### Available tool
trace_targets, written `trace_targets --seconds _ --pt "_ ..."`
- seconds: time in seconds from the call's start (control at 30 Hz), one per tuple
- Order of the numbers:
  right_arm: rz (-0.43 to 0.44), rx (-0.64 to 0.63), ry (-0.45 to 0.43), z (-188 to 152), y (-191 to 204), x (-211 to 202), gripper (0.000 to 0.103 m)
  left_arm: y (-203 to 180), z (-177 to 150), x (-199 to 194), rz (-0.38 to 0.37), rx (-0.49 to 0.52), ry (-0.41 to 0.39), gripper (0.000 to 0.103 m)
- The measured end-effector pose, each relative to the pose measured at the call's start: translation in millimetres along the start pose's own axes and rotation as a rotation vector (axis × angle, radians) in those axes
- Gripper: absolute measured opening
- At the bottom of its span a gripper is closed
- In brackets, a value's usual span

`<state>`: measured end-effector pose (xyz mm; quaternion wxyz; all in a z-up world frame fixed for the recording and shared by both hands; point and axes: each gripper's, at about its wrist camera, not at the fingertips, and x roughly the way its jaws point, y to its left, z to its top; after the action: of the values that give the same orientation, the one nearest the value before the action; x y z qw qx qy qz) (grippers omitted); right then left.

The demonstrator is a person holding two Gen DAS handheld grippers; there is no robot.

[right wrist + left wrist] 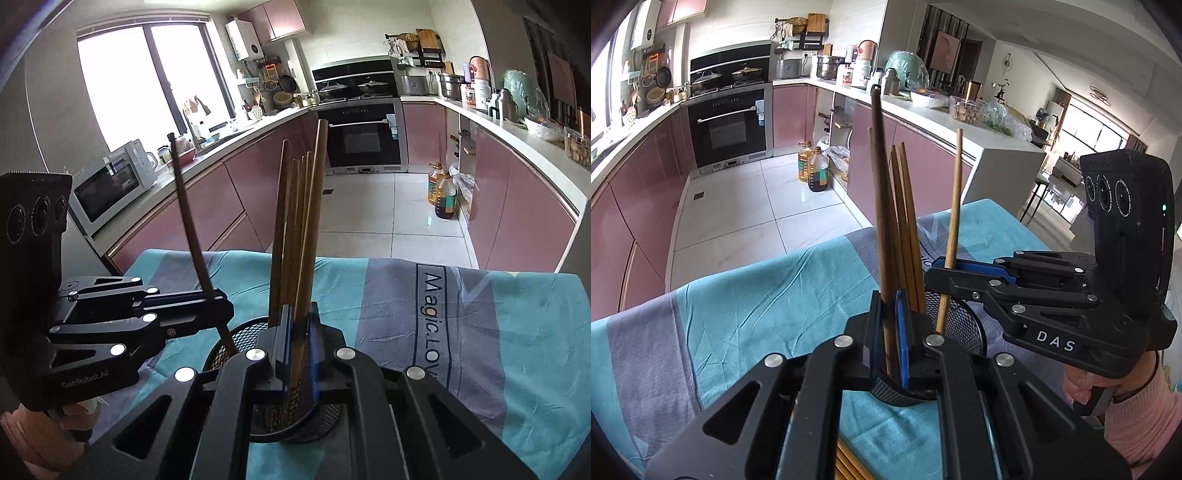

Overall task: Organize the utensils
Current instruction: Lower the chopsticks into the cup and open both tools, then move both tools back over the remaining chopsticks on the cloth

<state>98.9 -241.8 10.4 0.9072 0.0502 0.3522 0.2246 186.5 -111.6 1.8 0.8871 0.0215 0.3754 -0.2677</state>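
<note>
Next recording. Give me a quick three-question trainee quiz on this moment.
1. True or false: the mesh cup lies tipped on its side.
2. What do the left tongs grip? A: a dark stick. B: a spoon. C: nothing.
3. Fill in: the right tongs hold one pale ____.
Key: 1 false, it stands upright; 2 A; 3 chopstick.

A home kitchen, plainly: pink-fronted cabinets (236, 206) run under a pale countertop (524, 144), a built-in oven (364, 136) sits below a hob with lidded pans (332, 90), a microwave (110, 184) by the big window (147, 77), oil bottles (812, 170) on the tiled floor (746, 218), and a living room (1082, 147) opens beyond.
</note>
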Motion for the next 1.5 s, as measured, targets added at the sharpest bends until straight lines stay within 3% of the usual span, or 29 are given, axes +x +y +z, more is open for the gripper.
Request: trace_targets --seconds 0.1,0.2,0.27,0.47,0.77,1.03,1.23,1.5 --pt "0.002 0.011 0.003 0 -3 5 0.009 3 -2 3 -0.001 -0.013 0.004 0.010" --pt "-0.005 0.013 -0.001 -2 -4 5 0.021 7 -5 1 -0.002 -0.025 -0.002 0.011" --pt "-0.008 0.012 -0.005 -3 -4 4 0.021 11 -9 -3 -0.006 -0.039 -0.012 0.013" --pt "0.002 -0.002 -0.046 -10 2 -10 0.028 21 -22 -26 0.001 -0.071 -0.076 0.033" --pt "0.109 -0.057 -0.086 -34 27 -45 0.039 40 -70 -65 0.044 -0.114 -0.134 0.048" --pt "0.207 -0.090 0.038 -83 58 -28 0.040 49 -126 -68 0.088 -0.125 -0.053 0.049" --pt "0.202 -0.069 0.163 -112 71 9 0.040 55 -156 -52 0.100 -0.166 0.018 0.049" --pt "0.159 -0.101 0.199 -122 88 29 0.039 61 -174 -37 0.108 -0.198 0.068 0.049"
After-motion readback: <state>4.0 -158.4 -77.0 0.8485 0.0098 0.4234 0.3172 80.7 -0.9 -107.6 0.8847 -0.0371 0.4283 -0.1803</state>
